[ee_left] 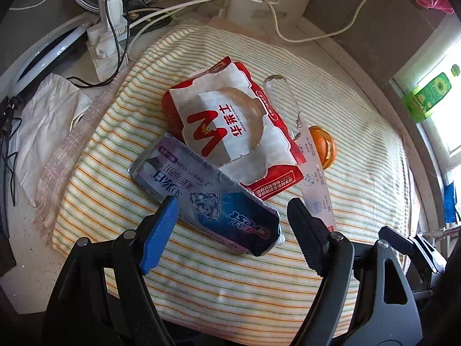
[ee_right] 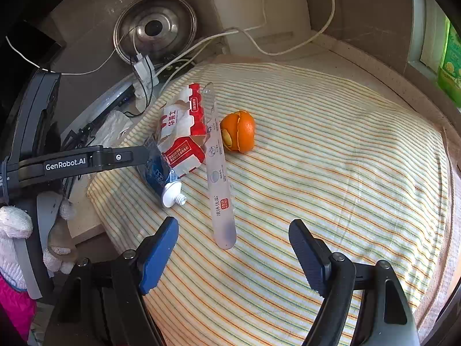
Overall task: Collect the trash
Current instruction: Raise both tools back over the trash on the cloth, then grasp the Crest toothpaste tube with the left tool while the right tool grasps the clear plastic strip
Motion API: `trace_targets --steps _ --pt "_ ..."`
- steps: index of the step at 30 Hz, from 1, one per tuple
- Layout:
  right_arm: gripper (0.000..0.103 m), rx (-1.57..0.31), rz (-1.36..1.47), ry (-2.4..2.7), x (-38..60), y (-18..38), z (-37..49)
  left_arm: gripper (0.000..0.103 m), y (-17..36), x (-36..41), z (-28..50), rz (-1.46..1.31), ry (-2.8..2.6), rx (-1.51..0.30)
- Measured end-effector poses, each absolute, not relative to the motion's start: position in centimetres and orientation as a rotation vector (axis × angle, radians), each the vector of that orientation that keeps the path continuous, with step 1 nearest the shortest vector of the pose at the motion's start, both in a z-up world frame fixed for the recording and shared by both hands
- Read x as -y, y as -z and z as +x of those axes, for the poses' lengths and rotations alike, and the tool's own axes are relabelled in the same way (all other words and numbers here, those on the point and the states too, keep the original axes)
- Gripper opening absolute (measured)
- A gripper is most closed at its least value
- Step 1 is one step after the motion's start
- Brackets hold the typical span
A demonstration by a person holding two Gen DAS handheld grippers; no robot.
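Striped cloth (ee_left: pixel 230 282) covers the work surface in both views, with grey counter around it and a tangle of white cables (ee_left: pixel 259 3) at the top of the frame. A metal lid (ee_right: pixel 155 28) leans at the upper left of the right wrist view.

Four pieces of trash lie on the cloth. In the left wrist view, the toothpaste tube (ee_left: pixel 207 201) runs diagonally through the lower centre, its upper end tucked against the red and white paper bag (ee_left: pixel 230 129) at centre frame. The clear plastic sleeve (ee_left: pixel 311 158) lies along the bag's right edge, and the orange peel (ee_left: pixel 325 147) shows just behind the sleeve. In the right wrist view, the peel stands apart, right of the sleeve, at centre frame.

We hold the left gripper (ee_left: pixel 230 219) above the tube with jaws spread; the tube's lower end sits between the fingers, but no pad presses on it. We hold the right gripper (ee_right: pixel 233 242) with jaws likewise released and empty; the near end of the sleeve lies just ahead of the gap. No bin is visible in either view.

We judge the step in hand to be the approach for pickup, with nothing yet collected. The next move calls for lowering the left gripper until both pads flank the tube, then closing across its flat width. The sleeve is thin and flat on soft cloth, so the right gripper probably needs a low, angled entry.
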State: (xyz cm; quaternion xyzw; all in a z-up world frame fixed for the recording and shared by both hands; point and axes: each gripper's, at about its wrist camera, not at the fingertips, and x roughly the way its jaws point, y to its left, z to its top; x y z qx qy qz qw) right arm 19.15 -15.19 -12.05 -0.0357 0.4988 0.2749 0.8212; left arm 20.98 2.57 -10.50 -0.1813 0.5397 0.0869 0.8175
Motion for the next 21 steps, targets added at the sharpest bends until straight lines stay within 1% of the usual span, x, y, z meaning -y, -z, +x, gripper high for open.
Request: trace_targets --steps 10,18,21 --pt "0.081 -1.074 -0.082 -0.594 15.5 12.8 20.4 0.080 12.3 -1.8 22.7 -0.307 -0.262 -1.226" --pt "0.081 -1.084 -0.091 -0.592 15.2 13.4 21.7 0.080 13.2 -1.9 22.6 -0.289 -0.264 -1.234" --pt "0.081 -1.088 -0.100 -0.596 14.7 13.5 21.9 0.071 13.3 -2.2 22.0 -0.308 -0.262 -1.232"
